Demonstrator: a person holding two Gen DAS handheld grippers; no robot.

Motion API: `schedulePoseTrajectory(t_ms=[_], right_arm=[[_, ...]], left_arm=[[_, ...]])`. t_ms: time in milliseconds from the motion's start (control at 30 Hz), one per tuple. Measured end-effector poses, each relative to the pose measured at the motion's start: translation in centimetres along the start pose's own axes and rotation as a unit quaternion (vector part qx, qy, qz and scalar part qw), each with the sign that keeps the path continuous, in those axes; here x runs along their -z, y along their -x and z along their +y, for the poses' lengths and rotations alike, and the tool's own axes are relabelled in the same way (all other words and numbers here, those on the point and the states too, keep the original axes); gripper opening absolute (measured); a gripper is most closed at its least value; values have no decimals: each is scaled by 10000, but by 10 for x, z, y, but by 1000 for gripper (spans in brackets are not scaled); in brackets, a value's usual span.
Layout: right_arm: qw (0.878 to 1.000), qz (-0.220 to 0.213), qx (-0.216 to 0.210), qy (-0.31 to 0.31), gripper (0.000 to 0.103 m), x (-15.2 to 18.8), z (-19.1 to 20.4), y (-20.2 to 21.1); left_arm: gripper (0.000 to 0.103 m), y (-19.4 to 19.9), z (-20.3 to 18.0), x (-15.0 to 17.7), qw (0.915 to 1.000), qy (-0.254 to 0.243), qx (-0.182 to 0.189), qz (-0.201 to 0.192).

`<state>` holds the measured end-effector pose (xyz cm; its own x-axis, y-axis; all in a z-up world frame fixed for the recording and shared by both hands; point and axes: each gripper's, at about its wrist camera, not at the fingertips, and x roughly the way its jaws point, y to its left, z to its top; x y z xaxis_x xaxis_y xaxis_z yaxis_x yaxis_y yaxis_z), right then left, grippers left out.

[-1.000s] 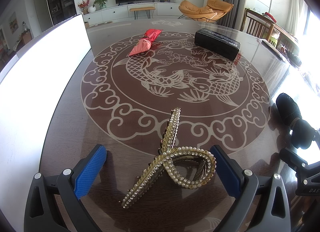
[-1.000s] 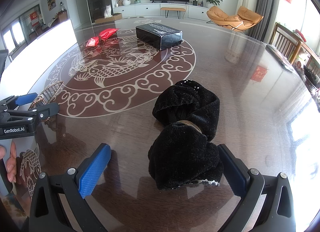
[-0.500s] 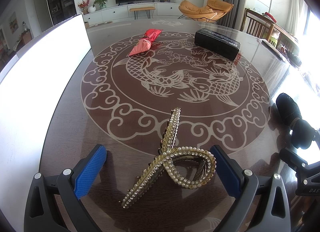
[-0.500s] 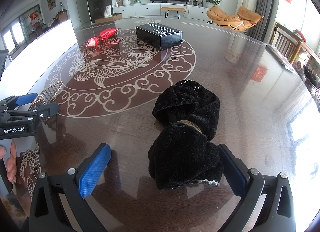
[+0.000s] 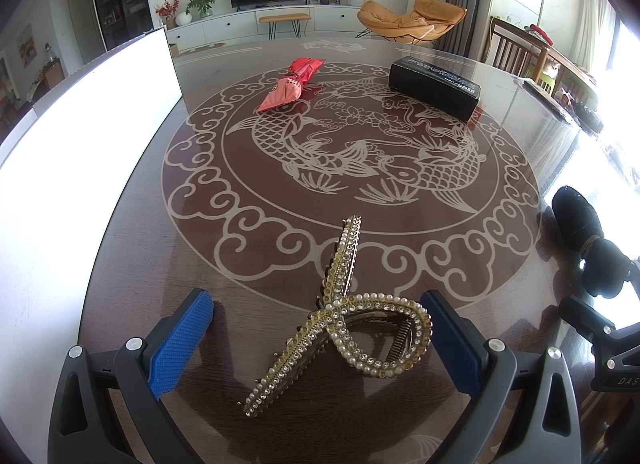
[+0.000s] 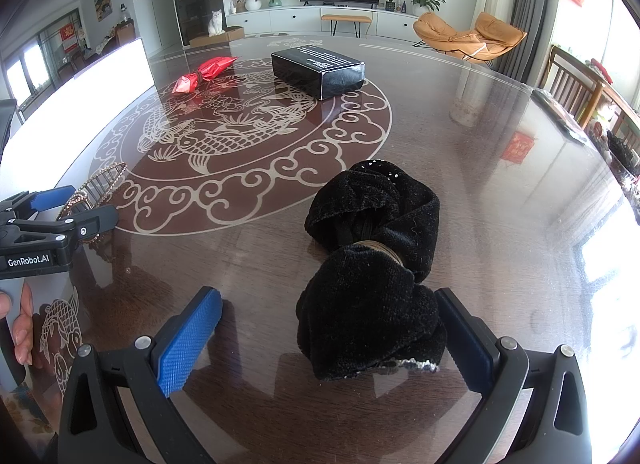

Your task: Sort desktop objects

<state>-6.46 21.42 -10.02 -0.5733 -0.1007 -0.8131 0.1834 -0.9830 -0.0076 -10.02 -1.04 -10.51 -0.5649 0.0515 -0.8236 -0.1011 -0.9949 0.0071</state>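
Observation:
A gold, pearl-studded hair claw (image 5: pixel 344 324) lies on the dark round table between the blue pads of my open left gripper (image 5: pixel 320 338); its looped end rests close to the right pad. A black velvet bow hair tie (image 6: pixel 370 264) lies between the fingers of my open right gripper (image 6: pixel 328 334), its near lobe against the right finger. From the right wrist view the left gripper (image 6: pixel 52 208) and hair claw (image 6: pixel 96 186) appear at the far left. The bow (image 5: pixel 586 244) also shows at the right edge of the left wrist view.
A red wrapped packet (image 5: pixel 292 82) and a black box (image 5: pixel 434 86) lie at the far side of the table. A bright white panel (image 5: pixel 80 144) runs along the table's left. A person's hand (image 6: pixel 20 324) holds the left gripper's handle. Chairs (image 6: pixel 576 88) stand to the right.

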Motion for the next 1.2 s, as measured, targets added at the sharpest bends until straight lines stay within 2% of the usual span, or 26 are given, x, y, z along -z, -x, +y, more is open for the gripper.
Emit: schedulePoseTrajectory(t_ms=[133,267,467,533,600,633,733,800,833,867,900,967,1067,1200], right_arm=[[10000,0,0,0,103,0,0,0],[10000,-1,0,0,103,0,0,0],[10000,-12,-44,-22,103,0,-1,0],[9996,162,-215,56,103,-3,-5,1],[9982,390,-458,-8,103,-10,-14,4],[9975,443,-540,-95,103,-14,-20,7],[9973,475,-545,-92,103,-33,-24,14],[9967,593,-533,121,103,-44,-18,8],[9960,756,-439,205,88,-46,-15,2],[9948,943,-279,253,45,-47,-14,-4],[9933,1114,-156,268,33,-46,-14,-8],[9937,1074,-259,211,33,-45,-15,0],[9955,851,-331,264,33,-48,-6,21],[9954,475,-773,323,33,-71,21,54]], left_arm=[[103,0,1,0,9998,-140,147,65],[103,4,5,5,9971,-606,426,180],[103,5,3,4,9962,-684,467,260],[94,6,-1,4,9961,-729,481,107],[62,10,-5,3,9959,-753,508,-42],[53,12,-7,3,9958,-755,515,-100],[48,13,-6,3,9966,-588,552,-156],[46,17,3,4,9965,-323,762,-119],[46,22,8,5,9962,-219,834,-129],[46,31,13,7,9958,-162,878,-188],[46,41,16,9,9954,-150,904,-296],[46,61,24,13,9945,-119,922,-483],[46,89,38,14,9908,152,1165,-673],[46,136,65,9,9825,577,1449,-1018]])
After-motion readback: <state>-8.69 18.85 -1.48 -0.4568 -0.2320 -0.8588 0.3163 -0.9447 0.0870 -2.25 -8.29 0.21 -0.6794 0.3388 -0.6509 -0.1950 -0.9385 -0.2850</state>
